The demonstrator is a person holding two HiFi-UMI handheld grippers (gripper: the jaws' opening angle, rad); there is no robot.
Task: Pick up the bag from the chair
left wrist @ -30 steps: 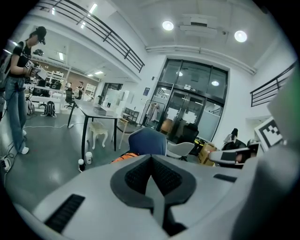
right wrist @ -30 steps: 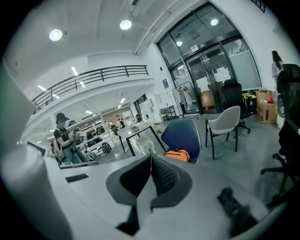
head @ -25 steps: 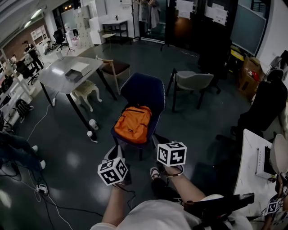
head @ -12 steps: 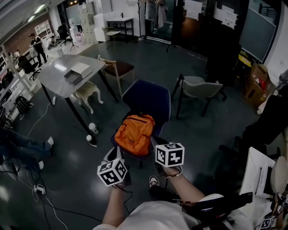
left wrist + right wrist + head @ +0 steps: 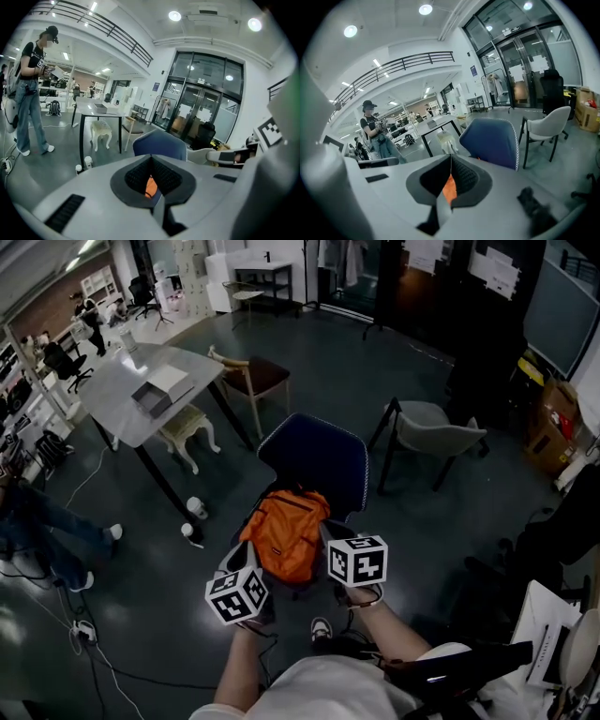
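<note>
Orange bag (image 5: 290, 533), navy-blue chair (image 5: 317, 455)

The dark, glossy floor (image 5: 150, 592) carries all the furniture. A blue chair (image 5: 314, 454) stands on it, and an orange bag (image 5: 291, 532) lies on the chair seat. To the left, a grey table (image 5: 111, 397) holds one flat box (image 5: 159, 390). A white stool (image 5: 187, 425) stands partly under the table. A cup (image 5: 196, 507) and a second cup (image 5: 187, 532) stand on the floor near a table leg. A cable (image 5: 105, 664) lies across the floor.
</note>
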